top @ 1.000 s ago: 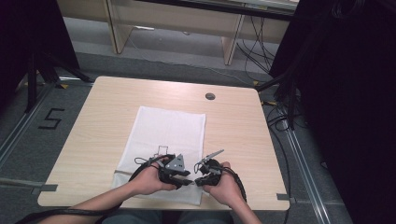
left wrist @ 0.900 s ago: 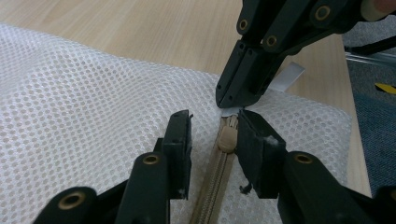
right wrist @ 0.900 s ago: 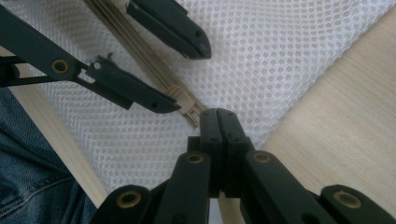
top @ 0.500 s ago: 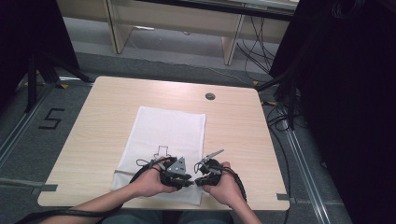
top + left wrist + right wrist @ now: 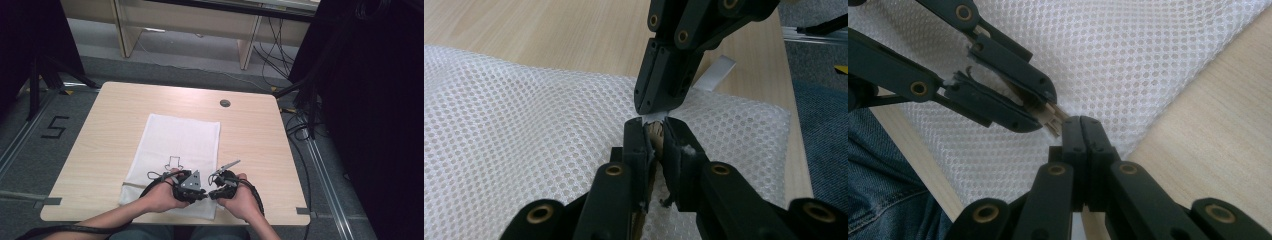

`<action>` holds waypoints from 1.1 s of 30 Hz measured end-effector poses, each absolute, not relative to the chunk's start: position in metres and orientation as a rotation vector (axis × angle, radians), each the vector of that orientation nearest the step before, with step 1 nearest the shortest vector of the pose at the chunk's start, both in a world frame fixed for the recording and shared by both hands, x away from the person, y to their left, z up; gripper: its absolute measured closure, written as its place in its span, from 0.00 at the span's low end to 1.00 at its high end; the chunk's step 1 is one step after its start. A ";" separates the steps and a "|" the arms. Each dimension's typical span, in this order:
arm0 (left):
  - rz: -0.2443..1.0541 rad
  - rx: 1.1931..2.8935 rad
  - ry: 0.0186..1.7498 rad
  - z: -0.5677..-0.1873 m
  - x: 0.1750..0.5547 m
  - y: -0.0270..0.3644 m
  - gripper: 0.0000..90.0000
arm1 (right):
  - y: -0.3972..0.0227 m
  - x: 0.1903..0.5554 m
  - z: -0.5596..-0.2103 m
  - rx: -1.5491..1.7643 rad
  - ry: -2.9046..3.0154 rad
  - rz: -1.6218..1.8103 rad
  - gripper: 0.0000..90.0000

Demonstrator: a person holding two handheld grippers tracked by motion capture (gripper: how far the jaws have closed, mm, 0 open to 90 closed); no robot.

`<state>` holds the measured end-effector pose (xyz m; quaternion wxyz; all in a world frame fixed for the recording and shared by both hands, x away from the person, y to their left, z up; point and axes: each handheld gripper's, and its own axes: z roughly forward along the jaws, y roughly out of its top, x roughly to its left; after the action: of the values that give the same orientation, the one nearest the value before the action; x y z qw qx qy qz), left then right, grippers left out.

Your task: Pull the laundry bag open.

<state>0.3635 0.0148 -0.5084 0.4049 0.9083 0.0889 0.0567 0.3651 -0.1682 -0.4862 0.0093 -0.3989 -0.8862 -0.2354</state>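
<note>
Since a second ago your hands sit in the same spot at the near edge of the table (image 5: 100, 150); the one change is your left gripper (image 5: 654, 131), whose jaws have just been closing and now pinch a small beige clip (image 5: 655, 134) between their tips. Your right gripper (image 5: 1081, 131) is as before, jaws fully together, and a thin white strip (image 5: 655, 117) sticks out at its tips. The two sets of tips meet almost touching, right over the clip.

The white mesh bag (image 5: 180, 140) lies flat in the middle of the table, long side running away from you, and hasn't shifted. Its near short edge is under your hands, close to the table's front edge; in the right gripper view the bag's corner ends just beside your tips, bare wood past it. A white tab (image 5: 716, 74) pokes out at the bag's edge. Wide bare wood lies left, right and beyond the bag
</note>
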 end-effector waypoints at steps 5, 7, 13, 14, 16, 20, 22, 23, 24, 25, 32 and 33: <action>0.123 2.276 0.253 -0.510 0.363 0.014 0.89 | -0.168 0.365 -0.486 -1.239 -2.773 -0.741 1.00; 0.117 2.273 0.258 -0.511 0.364 0.015 0.89 | -0.168 0.365 -0.486 -1.244 -2.767 -0.736 1.00; 0.111 2.282 0.264 -0.511 0.363 0.014 0.90 | -0.167 0.365 -0.486 -1.238 -2.778 -0.739 1.00; 0.112 2.281 0.265 -0.511 0.363 0.014 0.90 | -0.167 0.365 -0.487 -1.231 -2.781 -0.743 1.00; 0.117 2.281 0.267 -0.510 0.362 0.014 0.90 | -0.167 0.365 -0.486 -1.238 -2.783 -0.736 1.00; 0.110 2.279 0.274 -0.508 0.362 0.015 0.90 | -0.166 0.364 -0.485 -1.259 -2.772 -0.721 1.00; 0.110 2.284 0.269 -0.508 0.363 0.015 0.90 | -0.166 0.364 -0.486 -1.251 -2.783 -0.719 1.00; 0.110 2.285 0.269 -0.508 0.363 0.015 0.90 | -0.166 0.364 -0.486 -1.249 -2.785 -0.720 1.00; 0.108 2.284 0.270 -0.508 0.363 0.015 0.90 | -0.166 0.364 -0.486 -1.249 -2.786 -0.717 1.00; 0.106 2.284 0.272 -0.508 0.363 0.015 0.90 | -0.166 0.364 -0.486 -1.251 -2.786 -0.717 1.00; 0.103 2.280 0.271 -0.506 0.362 0.015 0.91 | -0.163 0.363 -0.485 -1.230 -2.822 -0.698 1.00; 0.107 2.280 0.273 -0.506 0.362 0.015 0.91 | -0.163 0.363 -0.484 -1.239 -2.820 -0.683 1.00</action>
<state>0.3618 0.0148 -0.5062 0.4091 0.9050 0.1085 0.0425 0.3626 -0.1629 -0.4843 -0.0067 -0.3926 -0.8938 -0.2166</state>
